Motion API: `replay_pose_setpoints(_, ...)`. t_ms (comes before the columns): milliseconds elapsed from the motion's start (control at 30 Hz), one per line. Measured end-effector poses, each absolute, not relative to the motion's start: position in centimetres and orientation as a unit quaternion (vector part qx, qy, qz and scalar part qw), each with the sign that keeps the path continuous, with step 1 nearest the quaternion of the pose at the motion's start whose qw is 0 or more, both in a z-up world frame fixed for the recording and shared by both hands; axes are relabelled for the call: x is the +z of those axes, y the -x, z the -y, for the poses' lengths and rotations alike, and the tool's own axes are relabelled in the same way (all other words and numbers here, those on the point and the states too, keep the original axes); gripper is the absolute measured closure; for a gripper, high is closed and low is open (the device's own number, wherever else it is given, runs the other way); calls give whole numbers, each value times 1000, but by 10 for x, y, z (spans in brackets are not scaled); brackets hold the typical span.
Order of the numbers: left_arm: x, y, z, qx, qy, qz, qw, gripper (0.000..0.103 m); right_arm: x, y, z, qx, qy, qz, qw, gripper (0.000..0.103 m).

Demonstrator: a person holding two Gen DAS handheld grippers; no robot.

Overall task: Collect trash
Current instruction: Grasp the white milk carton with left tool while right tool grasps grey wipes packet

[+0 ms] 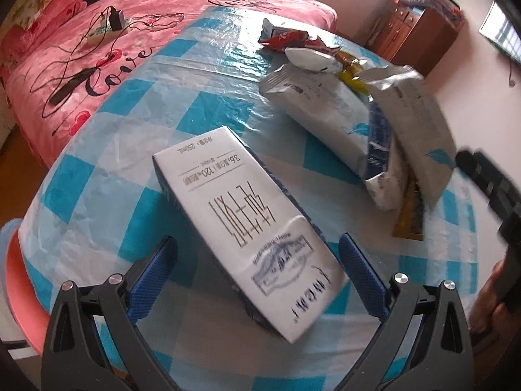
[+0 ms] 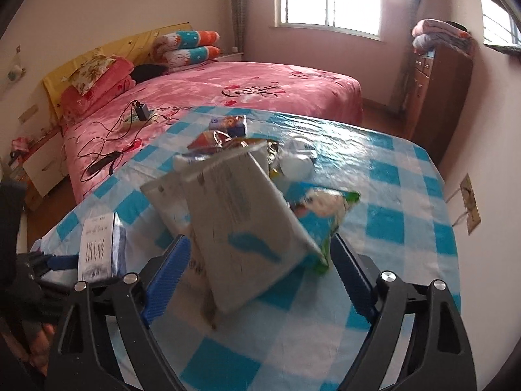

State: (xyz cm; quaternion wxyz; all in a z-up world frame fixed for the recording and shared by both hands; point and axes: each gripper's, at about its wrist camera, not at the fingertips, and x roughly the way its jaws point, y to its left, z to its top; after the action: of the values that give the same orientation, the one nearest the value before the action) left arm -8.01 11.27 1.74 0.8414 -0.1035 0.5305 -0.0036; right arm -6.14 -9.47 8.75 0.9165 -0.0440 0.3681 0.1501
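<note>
A white milk carton (image 1: 250, 228) lies flat on the blue-checked tablecloth (image 1: 107, 150) between the blue fingers of my open left gripper (image 1: 257, 254); the fingers stand apart from its sides. The carton also shows in the right wrist view (image 2: 97, 247). A crumpled white bag with blue feather print (image 2: 241, 224) stands tilted between the fingers of my open right gripper (image 2: 260, 254), and shows in the left wrist view (image 1: 358, 123). A green snack wrapper (image 2: 325, 208) lies behind it. My right gripper appears at the left view's right edge (image 1: 488, 182).
More wrappers, a small box (image 2: 228, 123) and a white cup (image 2: 296, 163) lie at the table's far side. A pink bed (image 2: 260, 88) with cables and a charger stands beyond. A wooden cabinet (image 2: 436, 97) is at the right wall. A red stool (image 1: 19, 293) stands left.
</note>
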Motion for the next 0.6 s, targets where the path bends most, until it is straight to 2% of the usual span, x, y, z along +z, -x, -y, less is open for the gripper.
replay_pose_setpoints(100, 13, 75, -112, 1, 96, -529, 843, 5, 84, 43, 86, 174, 46, -379, 908, 15)
replay_pose_setpoints(200, 14, 69, -112, 5, 86, -521, 849, 14, 78, 29, 82, 199, 38, -391, 898, 8)
replay_pose_setpoints(267, 14, 66, -112, 9, 77, -516, 853, 21, 74, 23, 78, 204, 50, -398, 893, 8)
replay_pose_setpoints(467, 15, 64, -117, 2, 76, -503, 861, 28, 55, 19, 63, 175, 110, -409, 889, 8)
replay_pose_setpoints(600, 15, 65, -121, -11, 80, -495, 865, 30, 56, 23, 63, 167, 113, -406, 892, 20)
